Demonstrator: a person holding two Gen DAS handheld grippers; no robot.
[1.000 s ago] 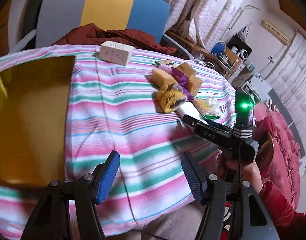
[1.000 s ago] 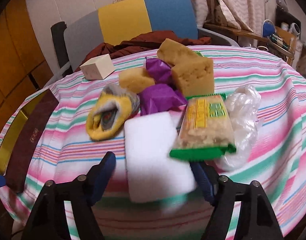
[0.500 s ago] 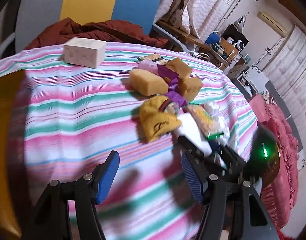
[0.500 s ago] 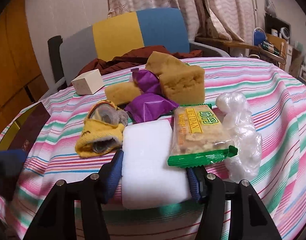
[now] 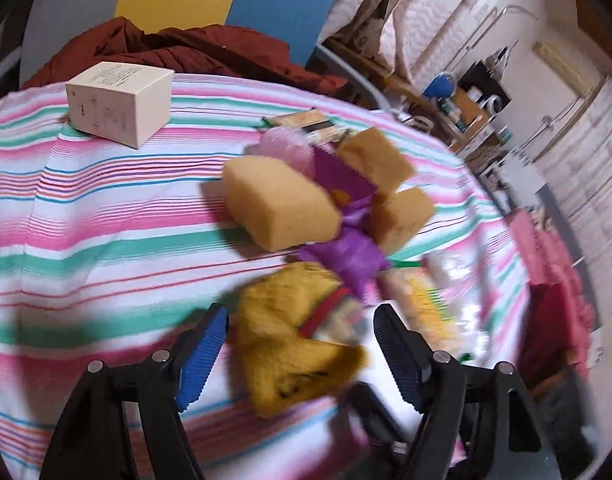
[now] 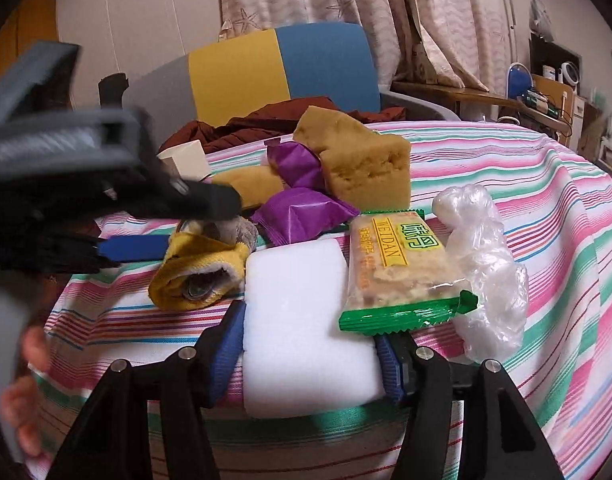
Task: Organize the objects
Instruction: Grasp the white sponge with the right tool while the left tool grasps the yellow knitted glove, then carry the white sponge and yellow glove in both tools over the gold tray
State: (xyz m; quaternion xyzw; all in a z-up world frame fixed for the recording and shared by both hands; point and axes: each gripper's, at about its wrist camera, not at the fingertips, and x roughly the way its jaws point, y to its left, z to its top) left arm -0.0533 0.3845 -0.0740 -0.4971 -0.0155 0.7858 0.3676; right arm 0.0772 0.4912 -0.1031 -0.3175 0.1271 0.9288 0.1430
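My right gripper point(image 6: 309, 350) is shut on a white foam block point(image 6: 302, 320) that lies on the striped tablecloth point(image 6: 545, 208). A green-edged snack pack point(image 6: 397, 268) rests partly on the block. My left gripper point(image 5: 300, 350) is open, with a rolled yellow sock point(image 5: 294, 336) between its fingers; it also shows in the right wrist view point(image 6: 198, 268). The left gripper's blue finger point(image 6: 134, 248) shows beside the sock in the right wrist view. Tan sponges point(image 5: 278, 204) and purple wrappers point(image 5: 349, 256) lie just beyond.
A white box point(image 5: 120, 102) stands at the table's far left. A crumpled clear plastic bag point(image 6: 485, 264) lies right of the snack pack. A chair with a red jacket point(image 5: 194, 52) stands behind the table. Shelves and clutter fill the right side of the room.
My right gripper has closed on the white foam block. My left gripper has moved right and forward until the yellow sock lies between its open fingers.
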